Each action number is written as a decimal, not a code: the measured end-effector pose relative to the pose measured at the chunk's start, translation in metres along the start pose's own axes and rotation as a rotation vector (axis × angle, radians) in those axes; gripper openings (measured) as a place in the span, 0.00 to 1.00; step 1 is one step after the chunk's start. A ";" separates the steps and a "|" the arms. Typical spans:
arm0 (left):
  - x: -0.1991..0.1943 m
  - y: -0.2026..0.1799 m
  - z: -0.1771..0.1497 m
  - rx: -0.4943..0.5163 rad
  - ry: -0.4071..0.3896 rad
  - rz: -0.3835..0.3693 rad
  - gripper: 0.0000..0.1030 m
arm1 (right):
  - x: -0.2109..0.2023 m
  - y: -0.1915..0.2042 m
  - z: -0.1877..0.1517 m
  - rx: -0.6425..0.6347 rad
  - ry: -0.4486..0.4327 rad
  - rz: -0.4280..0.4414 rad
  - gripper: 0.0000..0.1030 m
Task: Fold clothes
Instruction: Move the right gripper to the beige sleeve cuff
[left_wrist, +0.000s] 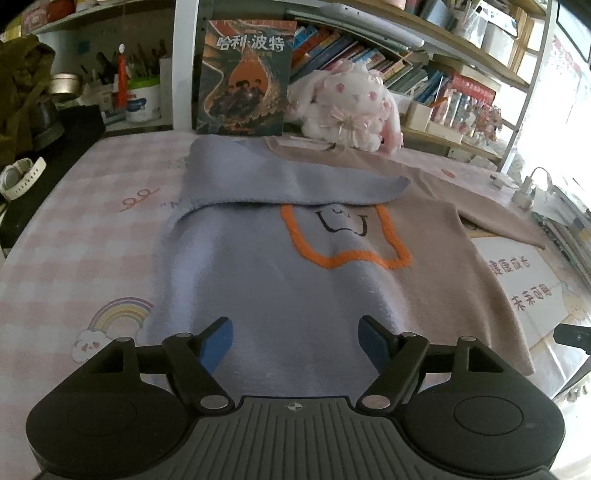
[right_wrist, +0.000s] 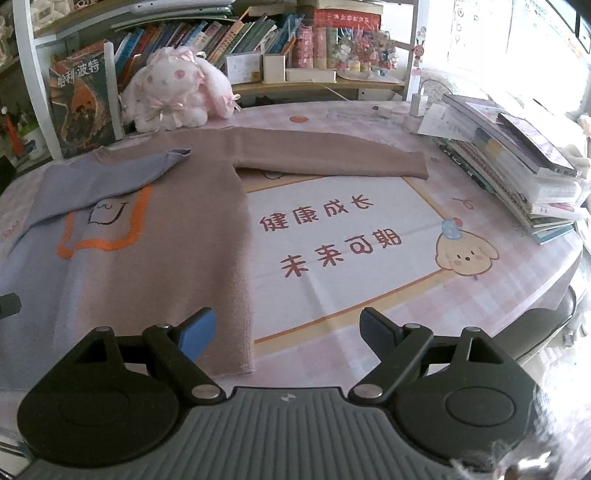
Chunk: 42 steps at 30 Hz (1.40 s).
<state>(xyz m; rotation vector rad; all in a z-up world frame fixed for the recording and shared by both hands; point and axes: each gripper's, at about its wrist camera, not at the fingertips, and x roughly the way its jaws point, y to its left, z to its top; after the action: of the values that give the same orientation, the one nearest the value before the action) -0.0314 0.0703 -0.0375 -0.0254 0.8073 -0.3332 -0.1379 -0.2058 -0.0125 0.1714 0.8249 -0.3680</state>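
1. Your left tongs (left_wrist: 295, 343) and right tongs (right_wrist: 287, 332) stood wide apart, empty.
2. The sweater (right_wrist: 159, 240) lay flat on the bench (right_wrist: 498, 306) ahead, lilac sleeve (left_wrist: 280, 177) folded across, brown sleeve (right_wrist: 332, 157) outstretched beyond your right tongs.
3. It looked soft, light, limp; pinch the cuff or hem.

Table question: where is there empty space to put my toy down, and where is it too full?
The biggest bare patch is the white panel with red writing, between the sweater and the book stack. Another is the pink checked cloth by the rainbow print, left of the sweater. It's crowded at the back around the plush bunny and upright book.
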 end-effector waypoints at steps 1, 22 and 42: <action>0.001 -0.002 0.000 -0.001 0.002 0.004 0.75 | 0.001 -0.002 0.000 0.000 0.001 0.001 0.82; 0.036 -0.128 0.018 -0.202 -0.001 0.313 0.80 | 0.115 -0.152 0.105 0.032 0.029 0.179 0.82; 0.042 -0.174 0.031 -0.272 0.012 0.393 0.81 | 0.200 -0.216 0.166 0.064 0.079 0.232 0.79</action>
<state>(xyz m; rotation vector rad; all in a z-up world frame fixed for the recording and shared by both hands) -0.0316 -0.1108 -0.0194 -0.1176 0.8446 0.1495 0.0169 -0.5037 -0.0511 0.3404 0.8616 -0.1700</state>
